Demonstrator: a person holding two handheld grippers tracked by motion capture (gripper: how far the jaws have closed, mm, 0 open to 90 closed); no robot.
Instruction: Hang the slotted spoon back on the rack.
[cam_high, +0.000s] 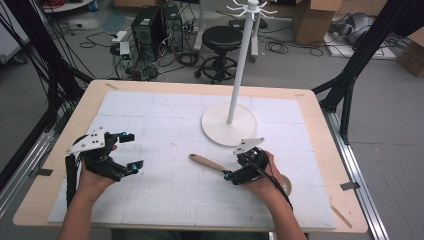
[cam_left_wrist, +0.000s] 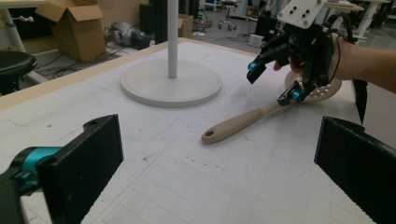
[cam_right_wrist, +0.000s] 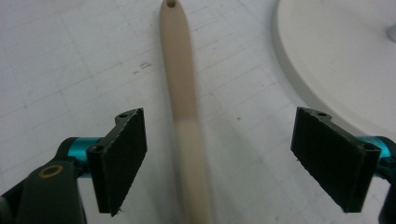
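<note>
A skimmer spoon (cam_high: 210, 164) is laid on the white gridded mat (cam_high: 165, 200) that covers the wooden desk (cam_high: 90, 97), just in front of the round base of a white stand (cam_high: 229, 125). Its tan handle (cam_right_wrist: 180, 79), with a hole at the tip, is seen in the right gripper view running up between the two black jaws, which are held wide apart on either side of it without touching. The right gripper (cam_high: 239, 170) is held low over the handle near the perforated head (cam_left_wrist: 322, 91). The left gripper (cam_high: 129, 151) is held well apart from the spoon at the left of the mat, its jaws spread wide with nothing between them.
</note>
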